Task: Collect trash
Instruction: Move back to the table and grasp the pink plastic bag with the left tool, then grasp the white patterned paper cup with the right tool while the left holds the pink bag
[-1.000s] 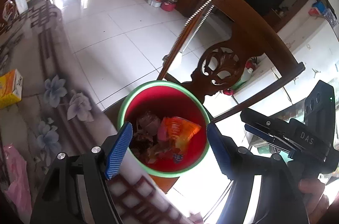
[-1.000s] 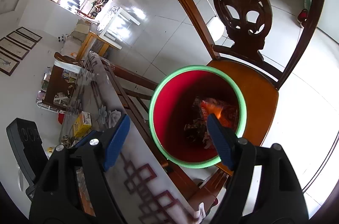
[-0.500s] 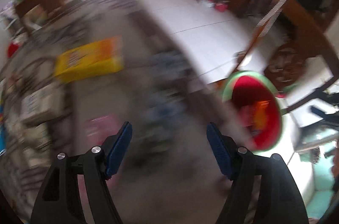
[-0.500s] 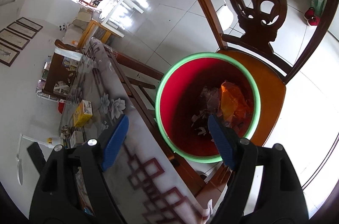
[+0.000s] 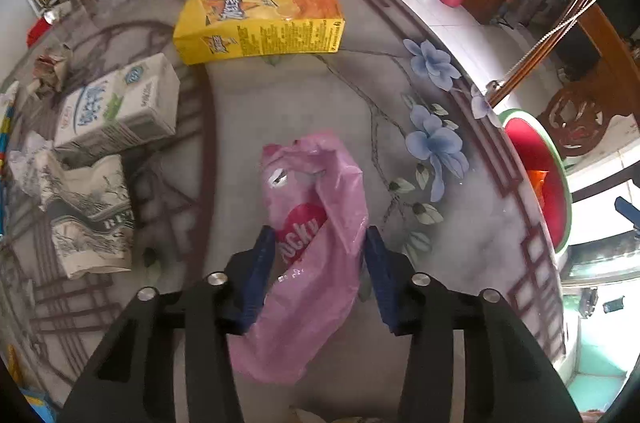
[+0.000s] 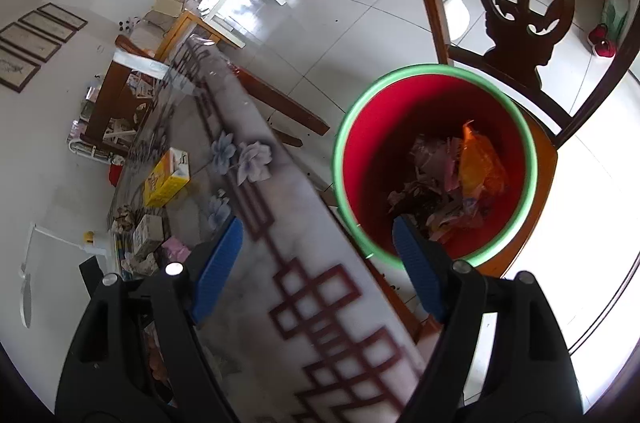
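In the left view the left hand-held gripper (image 5: 318, 275) is closing around the pink wrapper (image 5: 312, 223) on the table (image 5: 280, 95), best pinched mid-body; in the right view the right hand-held gripper (image 6: 318, 275) hangs half-open, empty, beside the red bin (image 6: 434, 159).

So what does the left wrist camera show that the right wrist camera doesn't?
Only the left wrist view shows the left tool closing around the pink Pocky wrapper, and the crumpled newspaper beside it.

Only the right wrist view shows the open, empty right tool and the trash heaped inside the red bin, which sits on a wooden chair.

Both show the bin, the yellow box, the white carton and the flower-patterned table.
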The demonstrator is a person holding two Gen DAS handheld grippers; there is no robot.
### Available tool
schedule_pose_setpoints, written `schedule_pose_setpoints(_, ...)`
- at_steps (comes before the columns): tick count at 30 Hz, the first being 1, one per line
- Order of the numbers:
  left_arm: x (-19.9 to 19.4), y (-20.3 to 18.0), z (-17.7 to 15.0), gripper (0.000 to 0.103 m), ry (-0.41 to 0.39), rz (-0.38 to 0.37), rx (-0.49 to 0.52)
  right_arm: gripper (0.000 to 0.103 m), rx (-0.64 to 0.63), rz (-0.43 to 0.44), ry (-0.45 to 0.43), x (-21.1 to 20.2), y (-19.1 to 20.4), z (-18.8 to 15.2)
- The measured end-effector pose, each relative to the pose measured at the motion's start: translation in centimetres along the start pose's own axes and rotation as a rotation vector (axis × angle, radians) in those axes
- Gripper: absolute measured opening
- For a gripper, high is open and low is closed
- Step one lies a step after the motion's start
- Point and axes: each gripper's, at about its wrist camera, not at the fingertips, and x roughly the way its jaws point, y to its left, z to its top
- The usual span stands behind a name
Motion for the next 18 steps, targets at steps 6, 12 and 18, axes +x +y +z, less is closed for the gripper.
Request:
schedule_pose_setpoints(6, -1.9, 1.5, -1.8, 0.011, -0.017, -0.069, 0.015, 0.076, -0.018, -0.01, -0.004, 0.8, 3.1, -2.0)
schedule_pose_setpoints(12, -4.2, 5.1, -4.8, 0.011, -0.034, -0.079, -0.005, 0.076, -0.096, 0.007, 0.057, 3.9, 8.7, -4.9)
schedule_pose_setpoints(18, -6.2, 10.4, -9.2, 0.011, -0.023, -0.049, -0.035, 0.076, -0.226, 0.043, 0.115, 7.4, 16.1, -7.6)
